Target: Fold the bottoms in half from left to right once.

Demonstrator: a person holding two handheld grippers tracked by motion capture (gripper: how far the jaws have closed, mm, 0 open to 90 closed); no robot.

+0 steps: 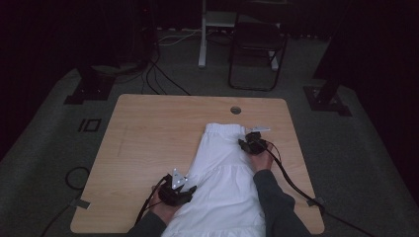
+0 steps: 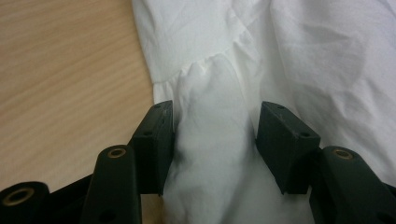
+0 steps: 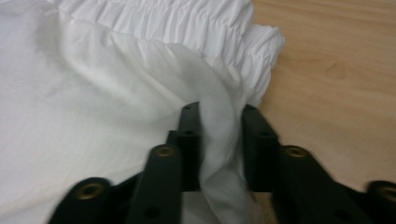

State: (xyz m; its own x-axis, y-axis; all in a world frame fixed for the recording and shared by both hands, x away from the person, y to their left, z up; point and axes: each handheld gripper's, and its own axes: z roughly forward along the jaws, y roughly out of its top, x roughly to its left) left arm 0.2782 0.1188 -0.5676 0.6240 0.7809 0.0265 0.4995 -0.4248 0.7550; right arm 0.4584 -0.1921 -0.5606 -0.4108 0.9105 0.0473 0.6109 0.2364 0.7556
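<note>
Between the black jaws of the left gripper (image 2: 215, 135) sits a raised fold of the white gathered cotton garment (image 2: 289, 56); both pads press the bunch from either side, jaws about half apart, so it has hold of the cloth at the garment's left edge. Right gripper (image 3: 219, 140): jaws narrow, a thin pinch of the same white fabric caught between them, just below the elastic ruched waistband (image 3: 187, 21) at the garment's right upper corner. From the high view, left gripper (image 1: 184, 190) at the near left side of the garment (image 1: 222, 168), right gripper (image 1: 249, 142) at the far right side near the waistband; a hand behind each, dark sleeves coming in from the bottom. Garment lies flat, lengthwise, right of centre on the light wooden table (image 1: 148, 138), hem end toward the person. Round cable hole (image 1: 235, 109) in the tabletop beyond the waistband. Black folding chair (image 1: 257, 49) on the grey floor past the table.
</note>
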